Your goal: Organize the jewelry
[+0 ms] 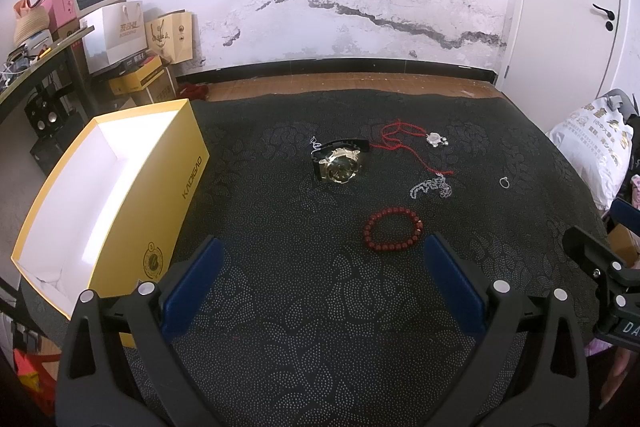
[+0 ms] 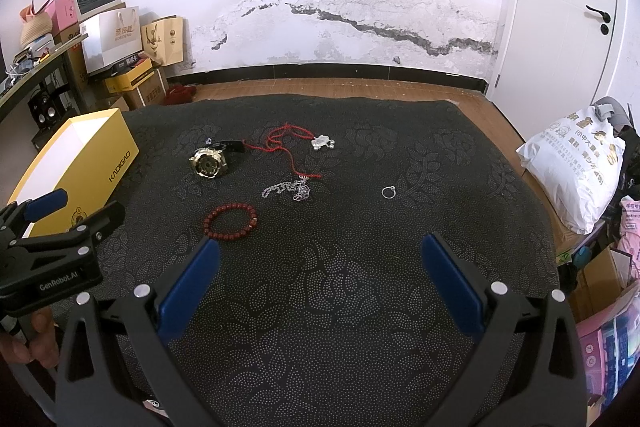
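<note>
One round beaded red bracelet [image 1: 393,228]

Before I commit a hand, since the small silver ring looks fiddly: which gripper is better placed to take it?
Right, probably. The small silver ring lies on the dark cloth's right side, ahead of the open right gripper; from the open left gripper, the ring sits far right, past the red bead bracelet.

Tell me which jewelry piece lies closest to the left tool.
The red bead bracelet: it lies just beyond the open left tool, nearer than the watch, silver chain and ring.
</note>
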### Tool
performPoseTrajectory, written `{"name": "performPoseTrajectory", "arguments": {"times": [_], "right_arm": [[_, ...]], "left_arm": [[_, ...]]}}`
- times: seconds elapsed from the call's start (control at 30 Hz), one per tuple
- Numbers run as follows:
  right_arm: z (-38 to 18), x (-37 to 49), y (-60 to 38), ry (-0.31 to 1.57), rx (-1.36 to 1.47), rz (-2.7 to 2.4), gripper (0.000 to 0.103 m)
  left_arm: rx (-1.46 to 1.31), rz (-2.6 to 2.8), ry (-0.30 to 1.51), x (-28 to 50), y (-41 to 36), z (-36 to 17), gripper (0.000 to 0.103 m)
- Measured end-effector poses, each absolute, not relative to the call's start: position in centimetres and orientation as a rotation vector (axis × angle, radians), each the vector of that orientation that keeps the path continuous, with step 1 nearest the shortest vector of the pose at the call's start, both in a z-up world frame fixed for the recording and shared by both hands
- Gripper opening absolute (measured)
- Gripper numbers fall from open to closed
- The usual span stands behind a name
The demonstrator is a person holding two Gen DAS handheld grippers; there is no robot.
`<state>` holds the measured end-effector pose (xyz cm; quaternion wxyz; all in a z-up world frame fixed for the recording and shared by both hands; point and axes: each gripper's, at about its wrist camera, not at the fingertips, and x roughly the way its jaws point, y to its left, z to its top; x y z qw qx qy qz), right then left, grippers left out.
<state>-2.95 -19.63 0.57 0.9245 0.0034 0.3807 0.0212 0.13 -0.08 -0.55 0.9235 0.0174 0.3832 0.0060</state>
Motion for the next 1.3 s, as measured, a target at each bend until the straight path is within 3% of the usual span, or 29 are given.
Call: {"name": "performPoseTrajectory", "arguments": {"times": [0.8, 1.3], "right_arm": [[0.2, -2.7, -19.7, 0.786, 0.008, 0.038, 0.098], [-3.2, -1.2, -23.6, 0.816, 0.013, -0.007, 0.098]], "left_arm": [[0.040, 0.008, 0.796, 0.2, 0.0, -1.0, 0.098], [0.029, -0.022, 0.867, 2.9, -1.2, -5.4, 0.098]]}}
